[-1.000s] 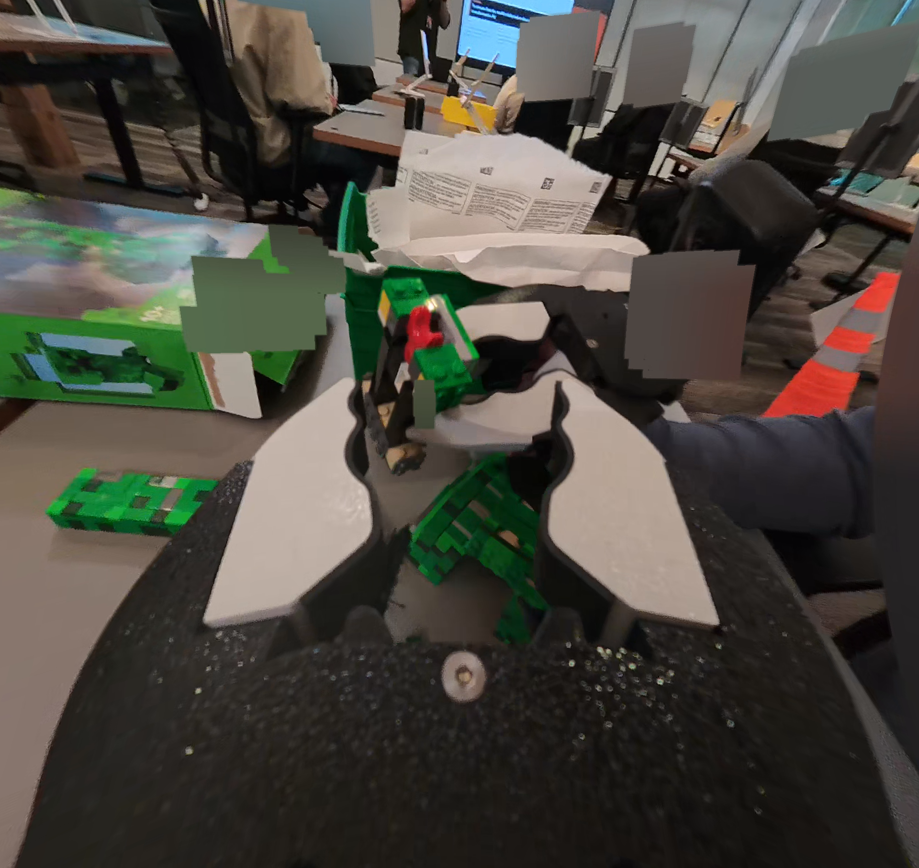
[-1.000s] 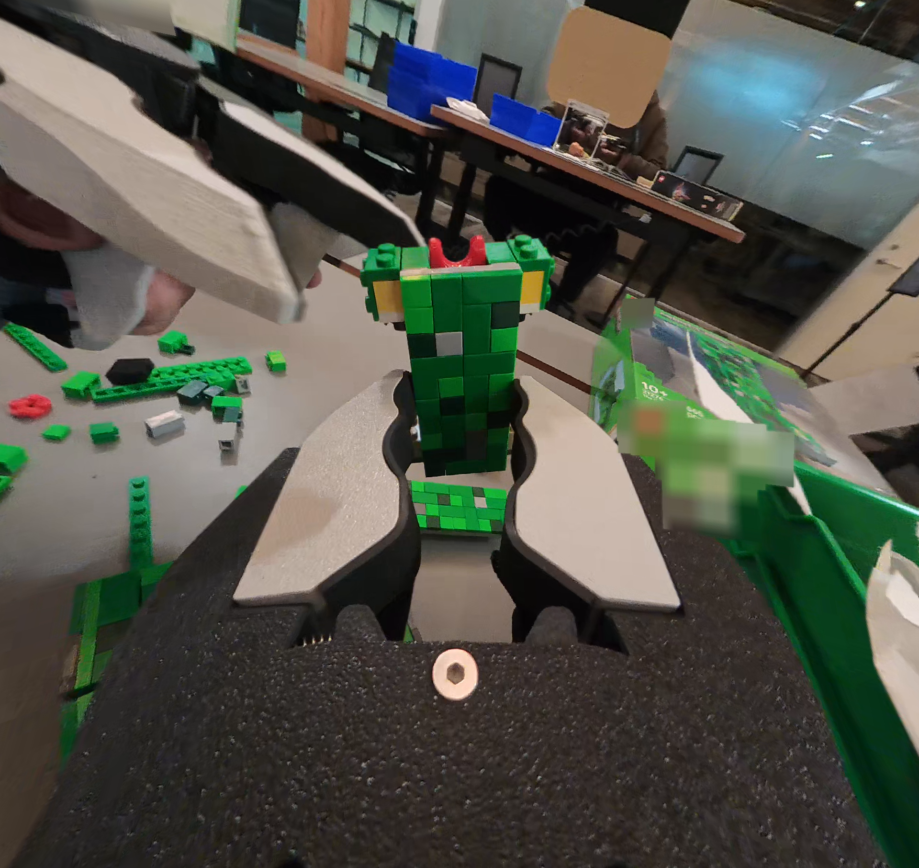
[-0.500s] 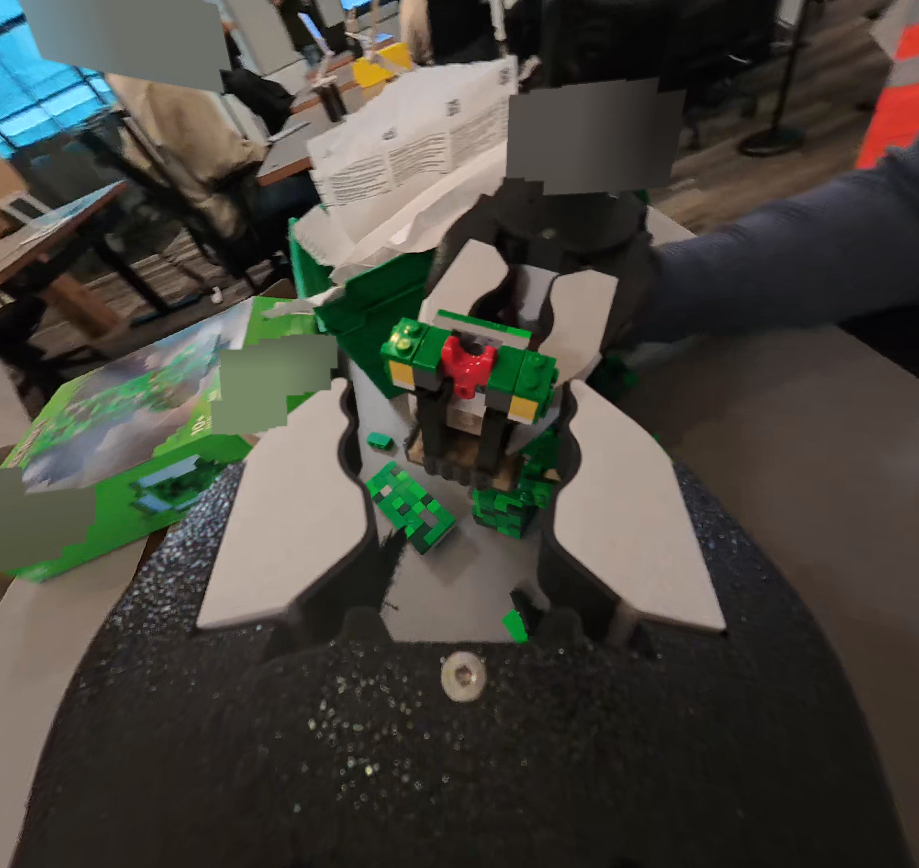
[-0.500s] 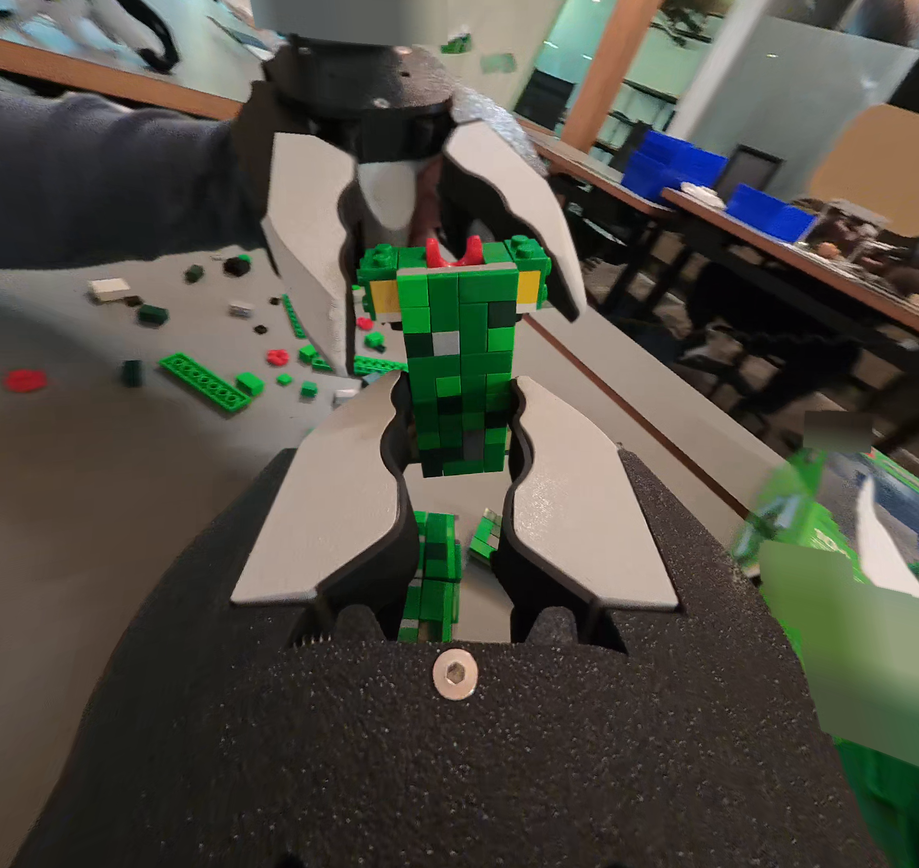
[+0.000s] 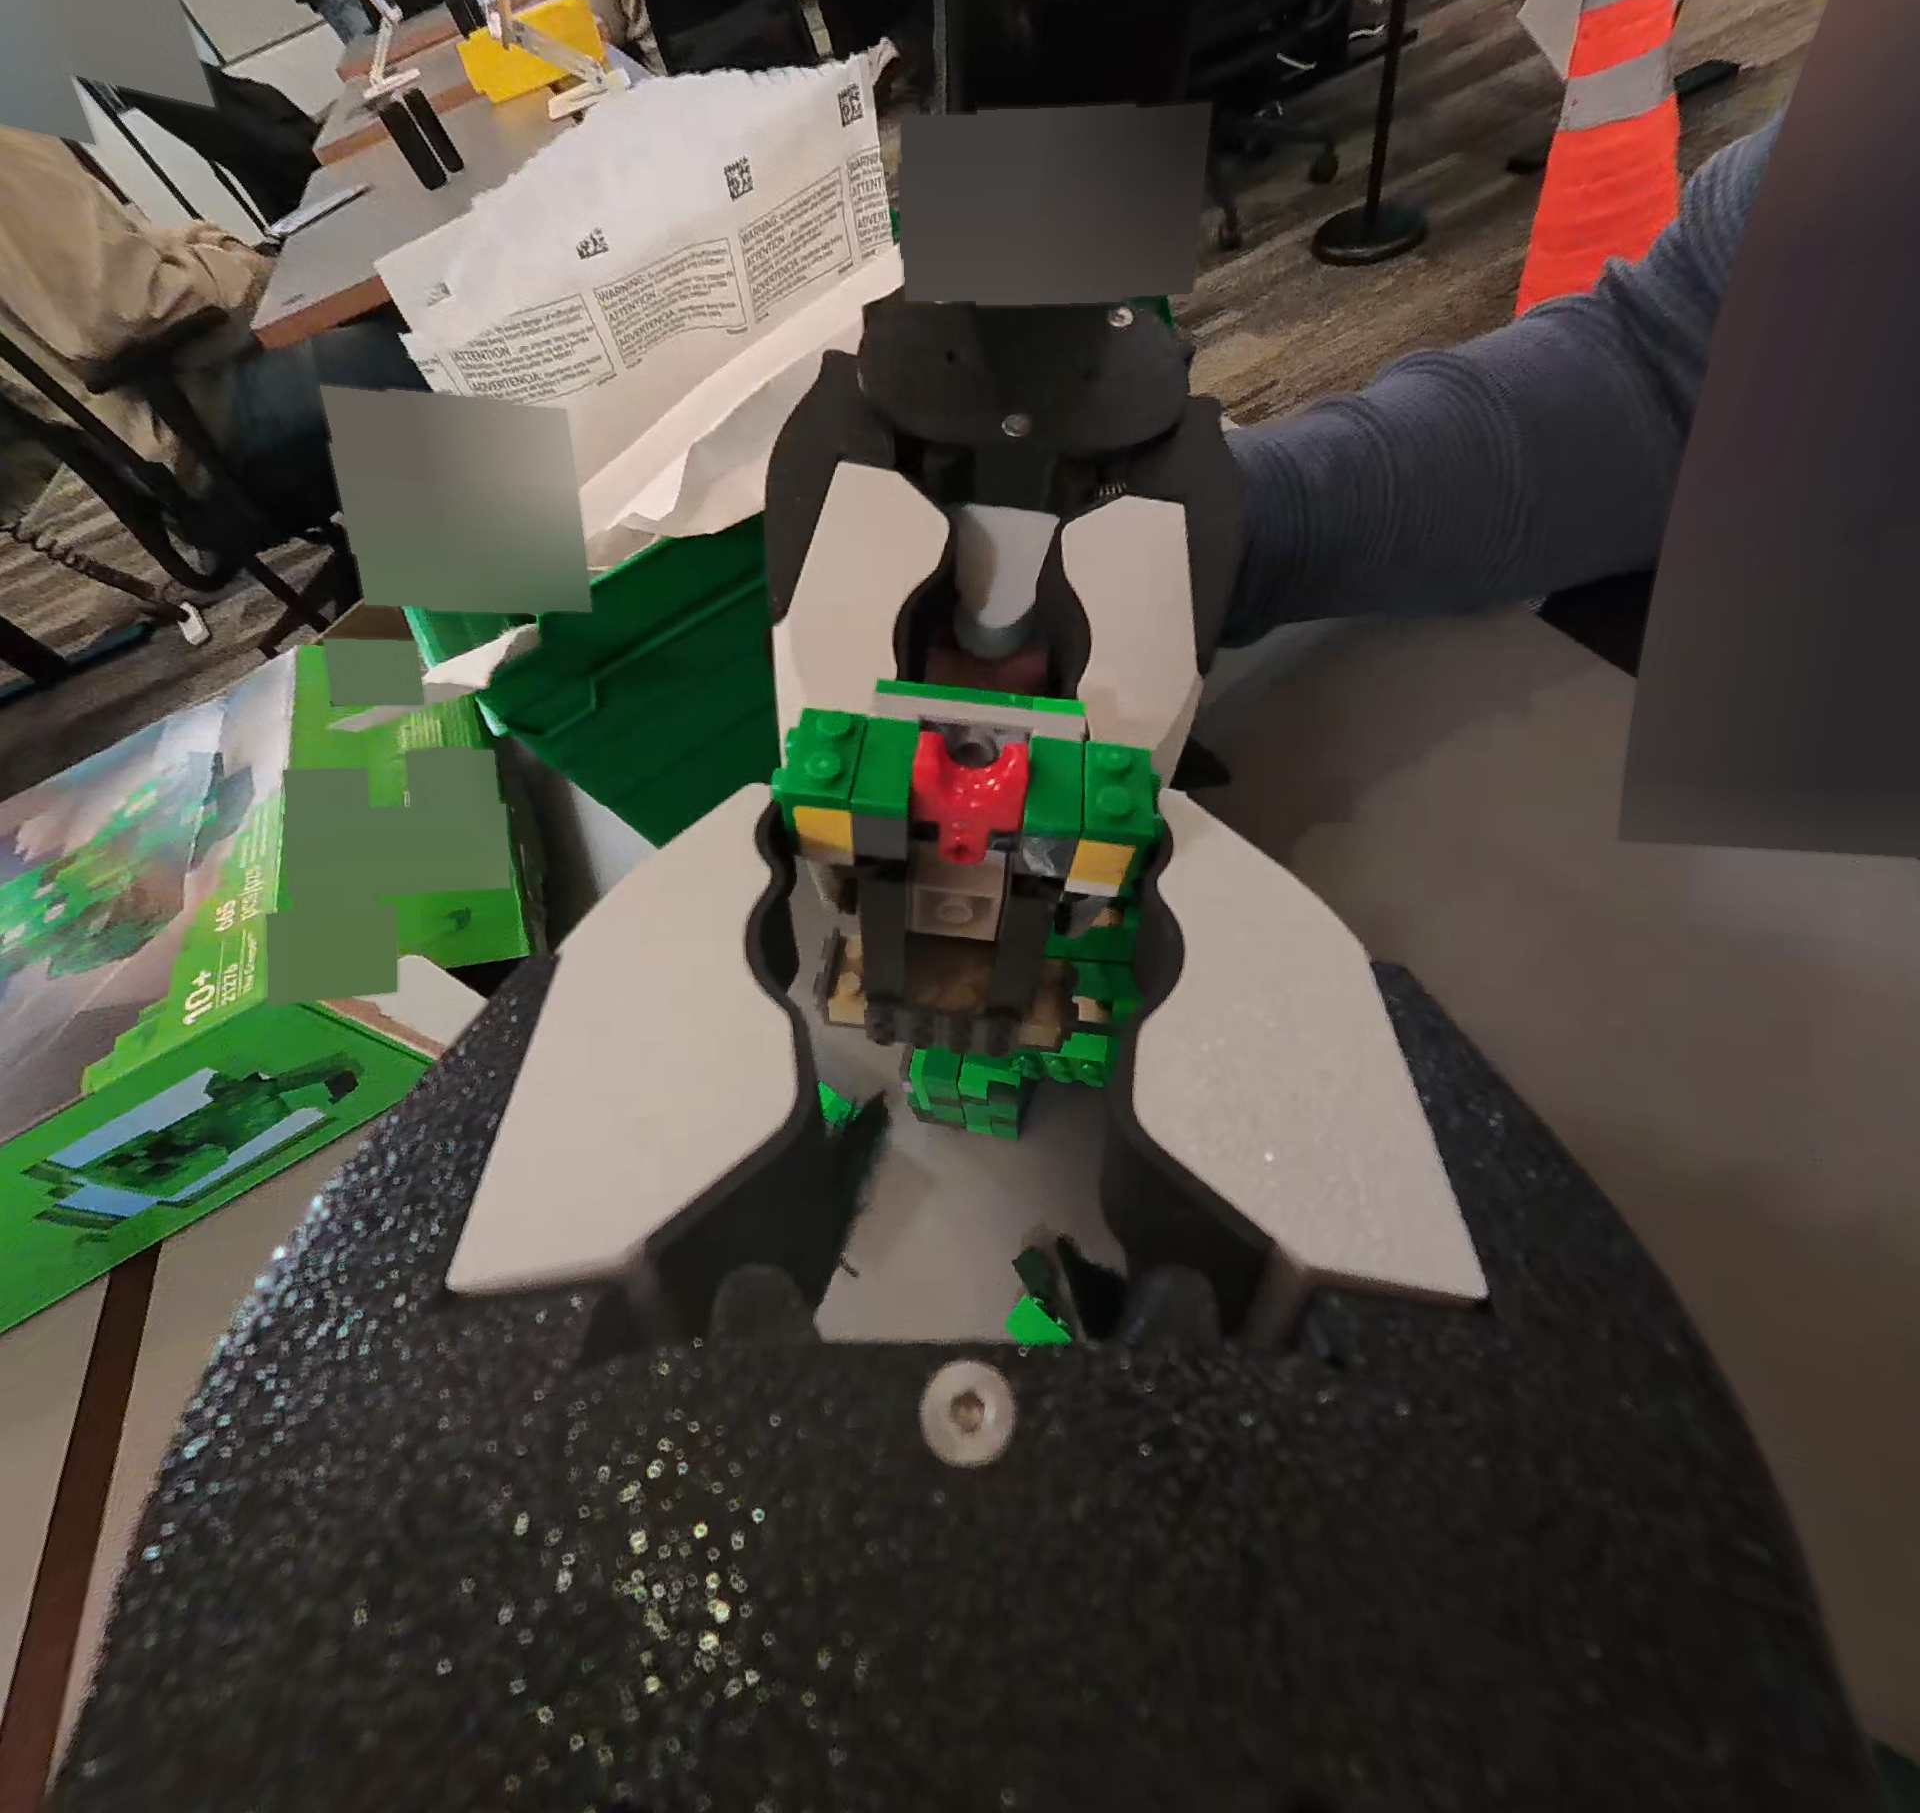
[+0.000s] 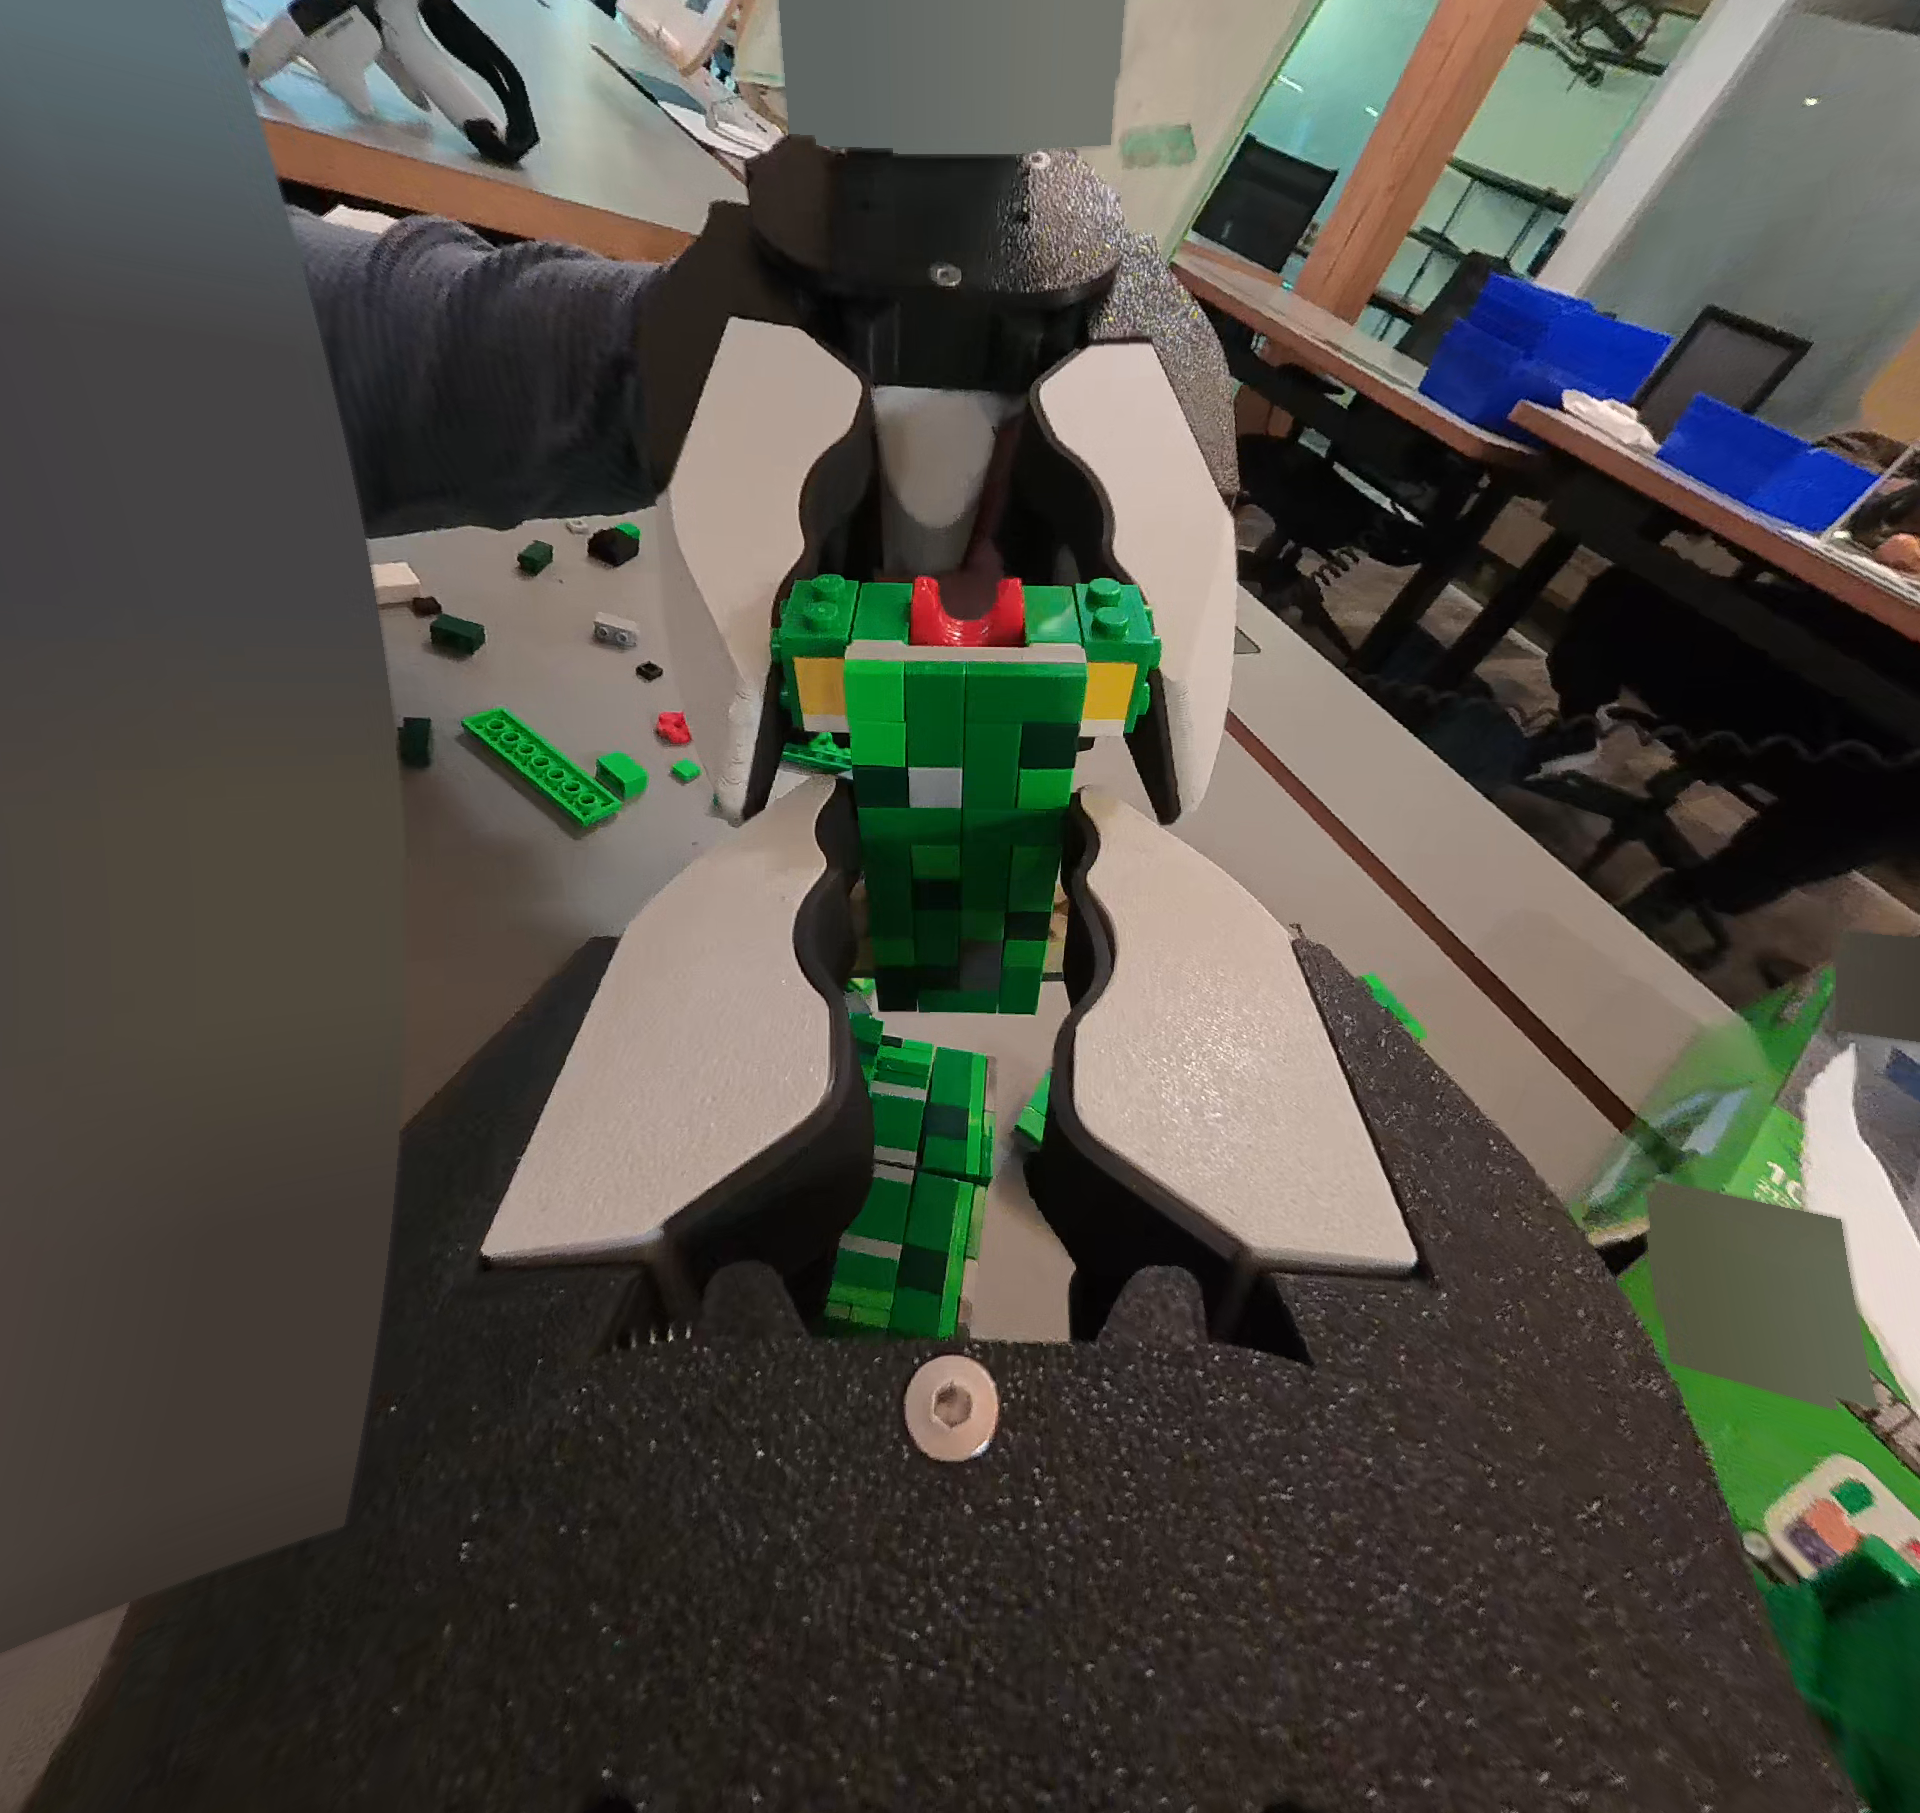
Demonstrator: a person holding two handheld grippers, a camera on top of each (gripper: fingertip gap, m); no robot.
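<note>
My right gripper [image 6: 956,859] is shut on the body of a green brick figure [image 6: 961,724] and holds it upright above the grey table [image 6: 520,880]. The figure has a wide top bar with yellow ends and a red piece [image 6: 961,610] in the middle. My left gripper [image 5: 966,880] is open and faces the right one. Its fingers [image 6: 738,516] flank the figure's top bar [image 5: 831,766]; I cannot tell whether they touch it. The right gripper's fingers [image 5: 852,568] show behind the figure in the left wrist view. A second green brick assembly [image 6: 914,1192] lies on the table below.
A green printed box [image 5: 208,984] and a green bin [image 5: 644,683] holding white paper bags [image 5: 644,288] stand at the table's edge. Loose bricks [image 6: 540,766] lie scattered on the table. An orange cone [image 5: 1610,101] and other tables with blue bins [image 6: 1558,361] stand beyond. The grippers are tip to tip, or close to it.
The two grippers have turned to face each other. My left gripper has moved in so its open fingers now straddle the figure's top. The right gripper has kept its hold.
</note>
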